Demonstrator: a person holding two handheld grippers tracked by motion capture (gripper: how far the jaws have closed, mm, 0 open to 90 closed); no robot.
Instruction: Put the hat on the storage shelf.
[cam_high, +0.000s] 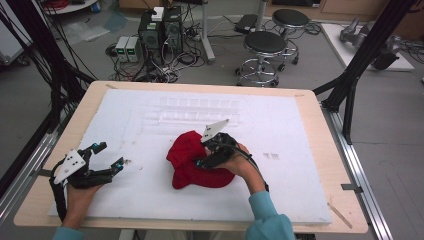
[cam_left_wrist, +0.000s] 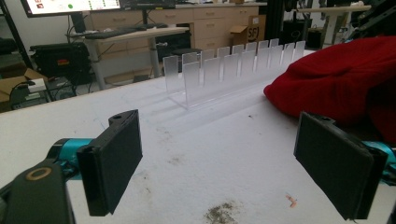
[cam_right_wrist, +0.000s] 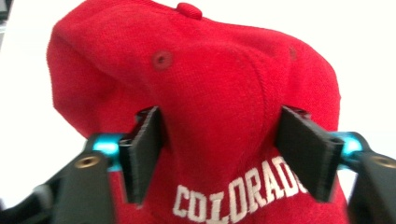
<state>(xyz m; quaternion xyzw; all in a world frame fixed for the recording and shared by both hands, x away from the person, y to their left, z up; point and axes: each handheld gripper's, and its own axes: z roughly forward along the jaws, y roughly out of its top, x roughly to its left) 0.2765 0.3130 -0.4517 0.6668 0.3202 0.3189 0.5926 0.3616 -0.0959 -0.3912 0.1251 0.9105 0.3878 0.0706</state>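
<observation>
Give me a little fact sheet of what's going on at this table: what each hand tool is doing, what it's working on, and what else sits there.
Work in hand: gripping a red cap lettered COLORADO
Right tool: jaws on either side of the cap's crown, pads pressing into the fabric
Left tool: jaws wide open, nothing between them, resting apart from the cap
Table cover: white sheet, a few specks of dirt
Also there: clear plastic rack with upright dividers, beyond the cap
</observation>
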